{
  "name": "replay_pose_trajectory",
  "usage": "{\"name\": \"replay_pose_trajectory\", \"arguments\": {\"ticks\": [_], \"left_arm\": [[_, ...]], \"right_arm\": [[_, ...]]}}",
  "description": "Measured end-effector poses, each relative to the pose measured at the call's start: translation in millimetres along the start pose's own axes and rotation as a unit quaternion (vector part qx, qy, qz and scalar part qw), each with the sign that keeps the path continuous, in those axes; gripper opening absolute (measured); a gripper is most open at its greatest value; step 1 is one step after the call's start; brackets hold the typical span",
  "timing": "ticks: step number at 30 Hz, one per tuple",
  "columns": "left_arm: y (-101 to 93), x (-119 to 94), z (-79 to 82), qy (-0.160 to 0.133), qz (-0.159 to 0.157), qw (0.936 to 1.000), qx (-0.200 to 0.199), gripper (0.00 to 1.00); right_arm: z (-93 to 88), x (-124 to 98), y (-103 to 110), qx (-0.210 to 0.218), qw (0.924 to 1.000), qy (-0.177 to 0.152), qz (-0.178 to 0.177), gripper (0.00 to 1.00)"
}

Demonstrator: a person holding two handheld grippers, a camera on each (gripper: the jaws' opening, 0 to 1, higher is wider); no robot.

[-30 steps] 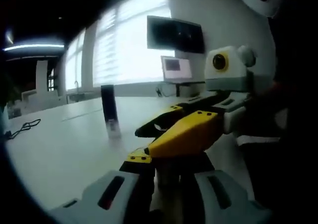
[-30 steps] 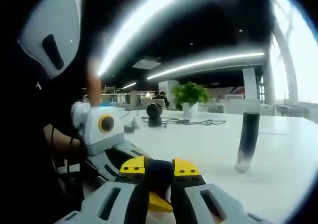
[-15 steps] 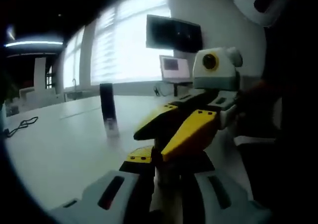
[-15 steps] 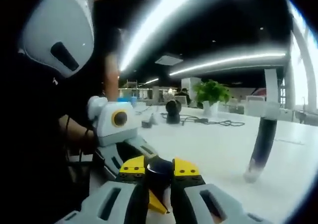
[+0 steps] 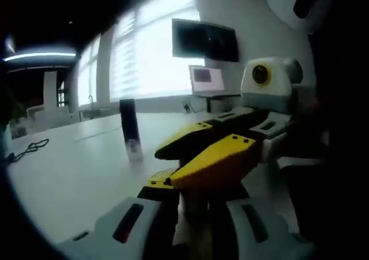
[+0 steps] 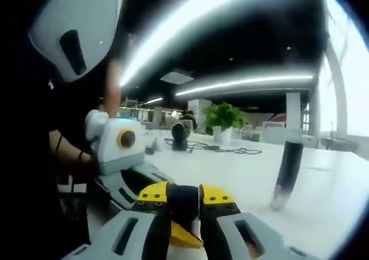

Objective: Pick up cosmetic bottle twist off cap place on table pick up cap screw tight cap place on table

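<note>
The right gripper (image 6: 184, 198) pinches a small dark round cap (image 6: 184, 199) between nearly closed yellow-tipped jaws. The left gripper (image 5: 193, 199) is hard to read; its grip cannot be told. A tall dark cosmetic bottle (image 5: 129, 129) stands apart on the white table (image 5: 69, 173).

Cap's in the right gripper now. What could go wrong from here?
1. The right gripper pinches the small dark round cap at its jaw tips, so a twist could slip it out.
2. The left gripper sits right beneath it, and the yellow jaws might clash.
3. The tall slim dark tube stands upright on the white table. A wide swing could topple it.
</note>
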State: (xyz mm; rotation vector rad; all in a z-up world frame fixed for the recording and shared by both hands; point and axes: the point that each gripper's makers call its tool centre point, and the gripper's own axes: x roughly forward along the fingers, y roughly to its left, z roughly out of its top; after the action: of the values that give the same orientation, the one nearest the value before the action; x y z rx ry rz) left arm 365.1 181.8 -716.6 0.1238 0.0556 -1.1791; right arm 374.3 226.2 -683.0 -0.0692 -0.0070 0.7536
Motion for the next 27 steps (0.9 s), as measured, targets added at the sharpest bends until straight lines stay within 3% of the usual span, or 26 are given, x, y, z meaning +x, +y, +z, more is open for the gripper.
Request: {"name": "replay_pose_trajectory", "arguments": {"ticks": [3, 8, 15, 19, 27], "left_arm": [[-0.8, -0.2, 0.6, -0.001, 0.000, 1.0000, 0.001, 0.08], [-0.2, -0.4, 0.9, 0.002, 0.006, 0.9999, -0.009, 0.08], [1.3, -1.3, 0.3, -0.001, 0.008, 0.9999, -0.010, 0.09], [2.0, 0.9, -1.2, 0.000, 0.013, 0.9999, -0.003, 0.10], [4.5, 0.9, -1.9, -0.001, 0.019, 0.9997, -0.018, 0.09]], "right_arm": [[-1.8, -2.1, -6.0, 0.006, 0.9996, 0.001, -0.029, 0.18], [-1.5, -1.3, -5.9, -0.001, 0.9979, 0.000, -0.065, 0.12], [-4.4, -1.6, -7.6, 0.002, 0.9973, 0.007, -0.073, 0.12], [-6.8, -2.0, -14.7, 0.052, 0.9947, 0.002, -0.089, 0.11], [-6.1, -0.8, -12.6, 0.033, 0.9957, 0.002, -0.087, 0.11]]}}
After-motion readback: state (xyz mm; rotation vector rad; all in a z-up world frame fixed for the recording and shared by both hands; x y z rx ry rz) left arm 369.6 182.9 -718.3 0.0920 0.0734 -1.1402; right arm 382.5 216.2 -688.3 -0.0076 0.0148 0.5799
